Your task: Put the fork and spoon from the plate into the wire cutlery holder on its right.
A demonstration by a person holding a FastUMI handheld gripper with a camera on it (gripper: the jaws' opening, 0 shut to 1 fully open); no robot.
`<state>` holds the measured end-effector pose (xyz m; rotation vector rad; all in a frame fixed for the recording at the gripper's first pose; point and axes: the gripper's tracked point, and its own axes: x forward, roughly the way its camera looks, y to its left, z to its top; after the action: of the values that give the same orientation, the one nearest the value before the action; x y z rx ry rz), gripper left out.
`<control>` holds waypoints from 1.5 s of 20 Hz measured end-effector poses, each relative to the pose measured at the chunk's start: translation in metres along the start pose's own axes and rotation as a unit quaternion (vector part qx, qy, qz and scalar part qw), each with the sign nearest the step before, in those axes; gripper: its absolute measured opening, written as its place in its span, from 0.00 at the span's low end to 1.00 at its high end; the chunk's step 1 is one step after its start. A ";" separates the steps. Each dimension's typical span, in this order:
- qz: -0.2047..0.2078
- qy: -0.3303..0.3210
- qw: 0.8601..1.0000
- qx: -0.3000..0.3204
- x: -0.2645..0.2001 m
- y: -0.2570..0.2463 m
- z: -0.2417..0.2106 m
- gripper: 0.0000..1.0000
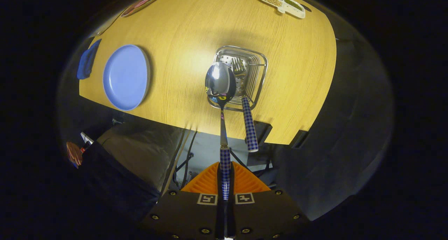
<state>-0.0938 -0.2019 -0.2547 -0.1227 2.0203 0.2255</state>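
Fork (247, 117) already in holder (260, 77); plate (126, 77) bare. Spoon (220, 84) pinched by gripper (225, 184) fingers, above holder, not yet dropped.

The spoon (220, 84) is clamped by its handle in the gripper (225, 178), bowl held over the holder (245, 75), where the fork (246, 103) stands.

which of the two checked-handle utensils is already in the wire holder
The fork: its tines rest inside the wire cutlery holder. The spoon is clamped by its handle in the tool.
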 end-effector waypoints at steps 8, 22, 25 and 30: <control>-0.035 0.100 0.994 -0.034 0.006 -0.008 0.028 0.05; -0.037 0.090 0.995 -0.038 -0.001 -0.010 0.065 0.13; -0.040 0.078 0.995 -0.036 -0.001 -0.012 0.059 0.21; -0.060 -0.009 0.998 -0.031 -0.012 -0.022 0.058 0.59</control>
<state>-0.0333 -0.2110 -0.2708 -0.2792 1.9813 0.2122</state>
